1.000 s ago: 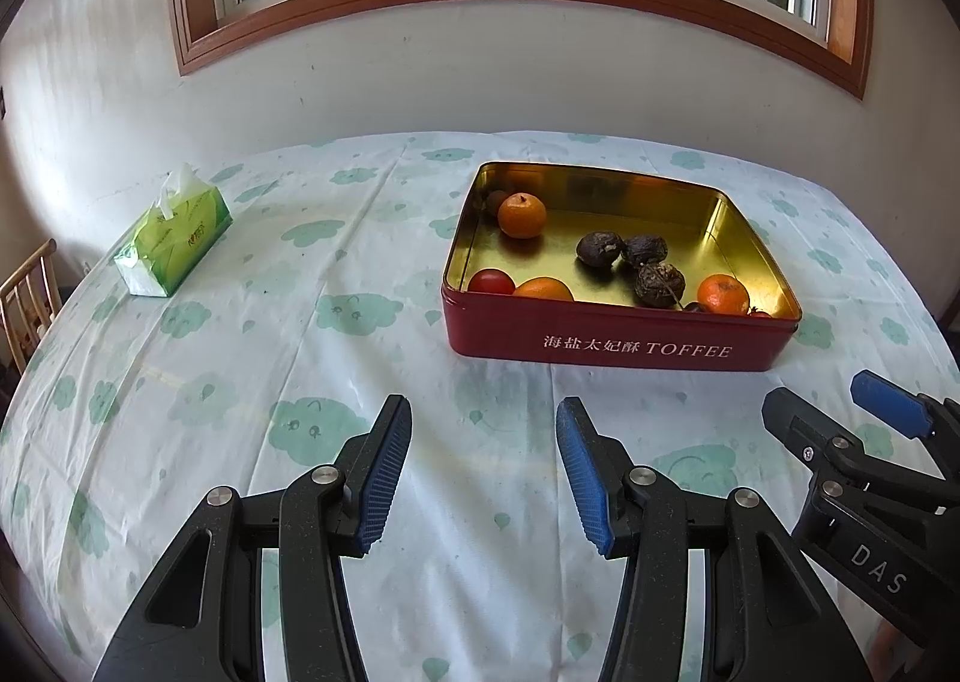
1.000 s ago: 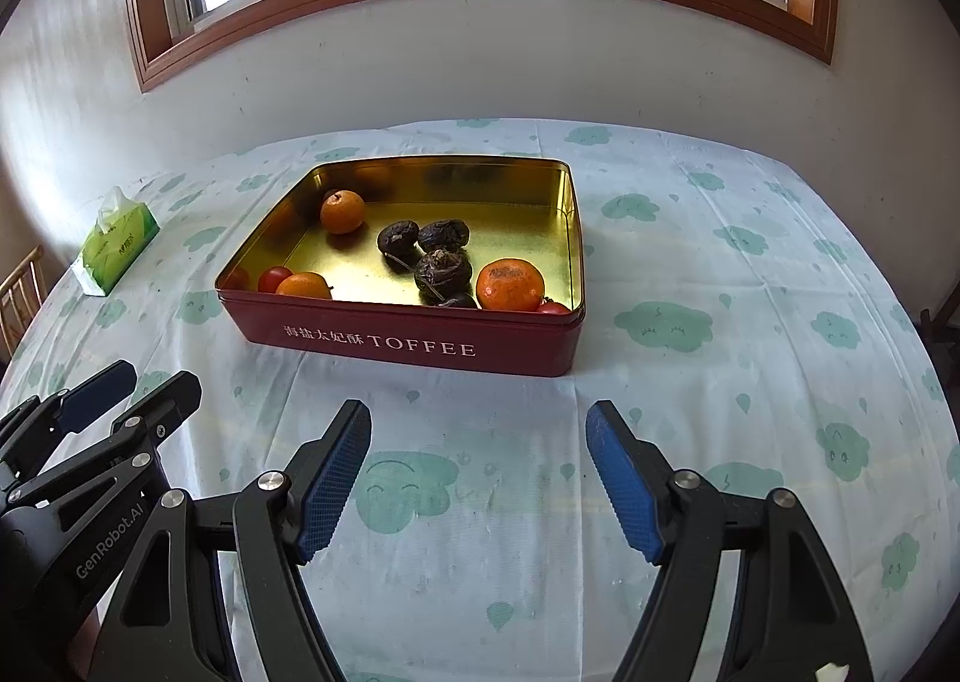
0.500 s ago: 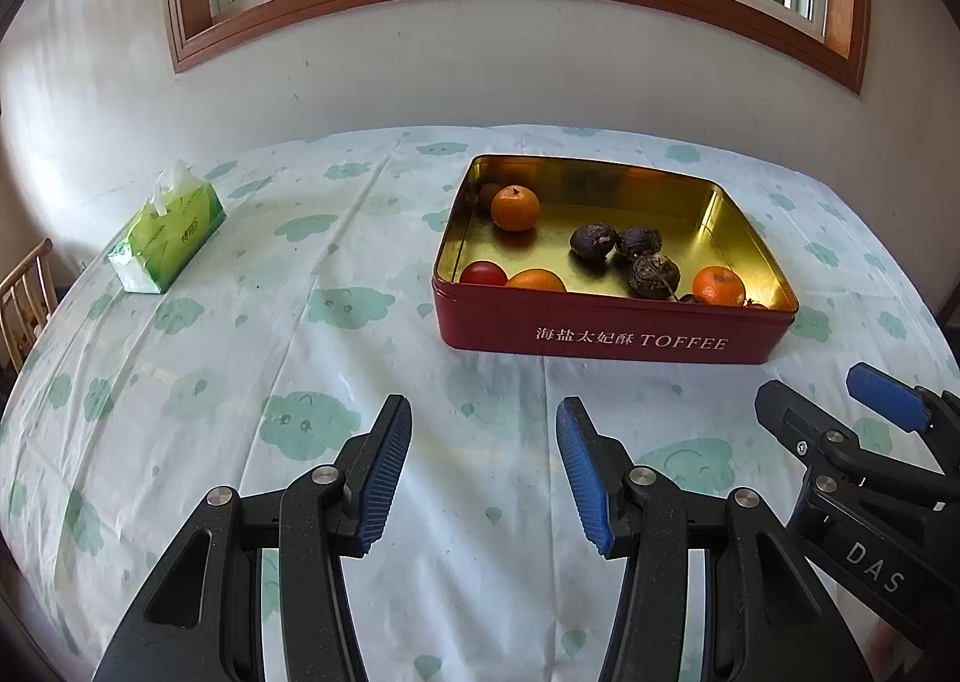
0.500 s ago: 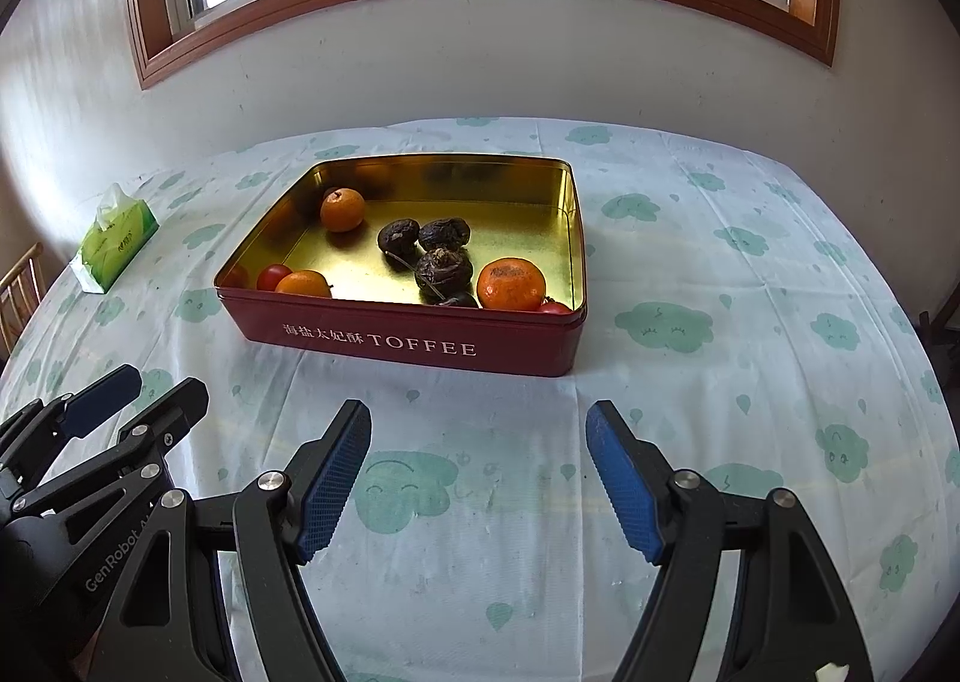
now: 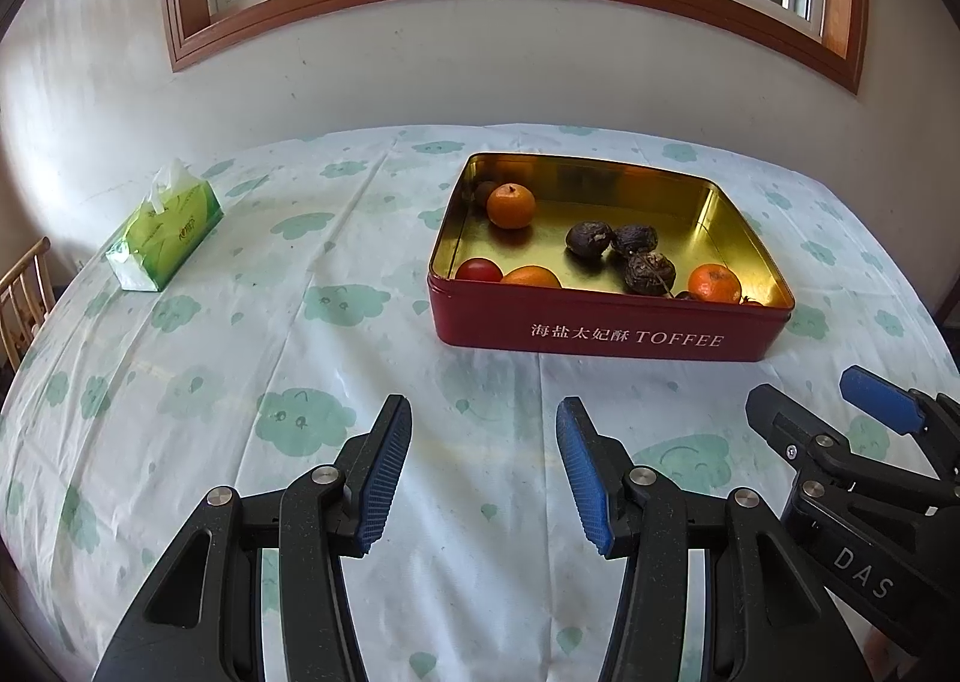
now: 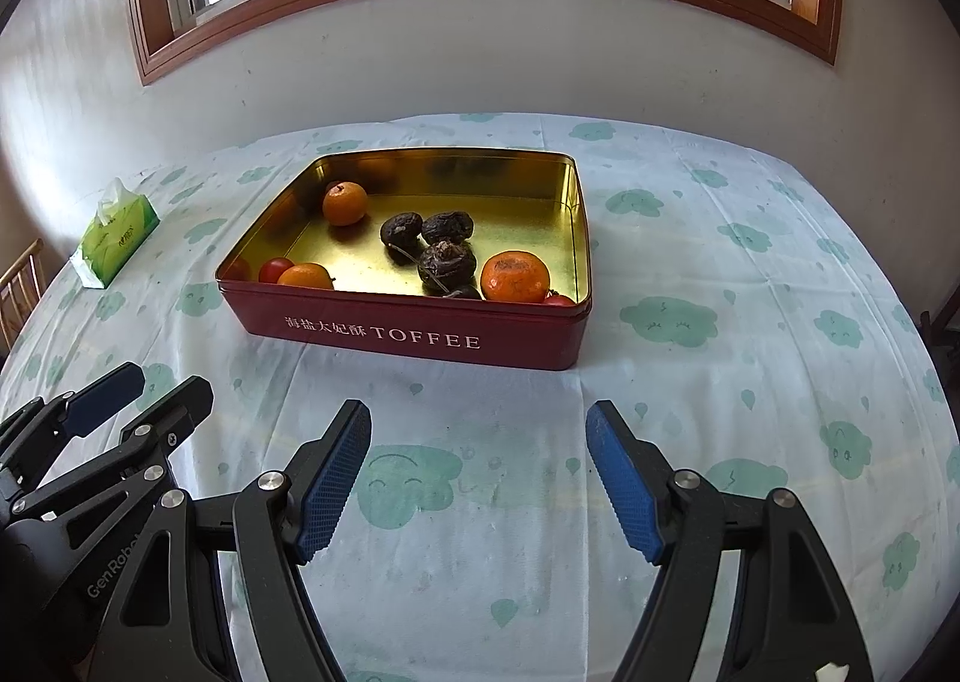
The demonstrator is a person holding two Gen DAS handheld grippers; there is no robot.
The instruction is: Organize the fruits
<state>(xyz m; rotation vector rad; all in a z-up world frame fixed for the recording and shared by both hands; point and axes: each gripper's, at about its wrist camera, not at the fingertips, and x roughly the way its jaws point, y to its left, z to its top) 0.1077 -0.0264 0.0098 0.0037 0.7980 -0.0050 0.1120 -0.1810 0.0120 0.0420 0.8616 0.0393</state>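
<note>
A red TOFFEE tin (image 5: 624,337) (image 6: 384,334) with a gold inside stands on the table ahead of both grippers. In it lie three oranges, one at the back left (image 5: 510,206) (image 6: 344,203), one at the front left (image 5: 530,277), one at the front right (image 6: 515,276). Three dark wrinkled fruits (image 5: 648,273) (image 6: 447,264) sit in the middle, and a red tomato (image 5: 478,270) (image 6: 276,269) at the front left. My left gripper (image 5: 483,472) is open and empty, short of the tin. My right gripper (image 6: 478,478) is open and empty beside it.
A green tissue pack (image 5: 162,241) (image 6: 114,239) lies at the far left of the table. A wooden chair back (image 5: 21,292) shows beyond the left edge. The wall and a window are behind the table. The cloth has green cloud prints.
Both grippers have drawn back slightly from the tin, the left one more. Their jaws stay open. Nothing in the tin has moved.
</note>
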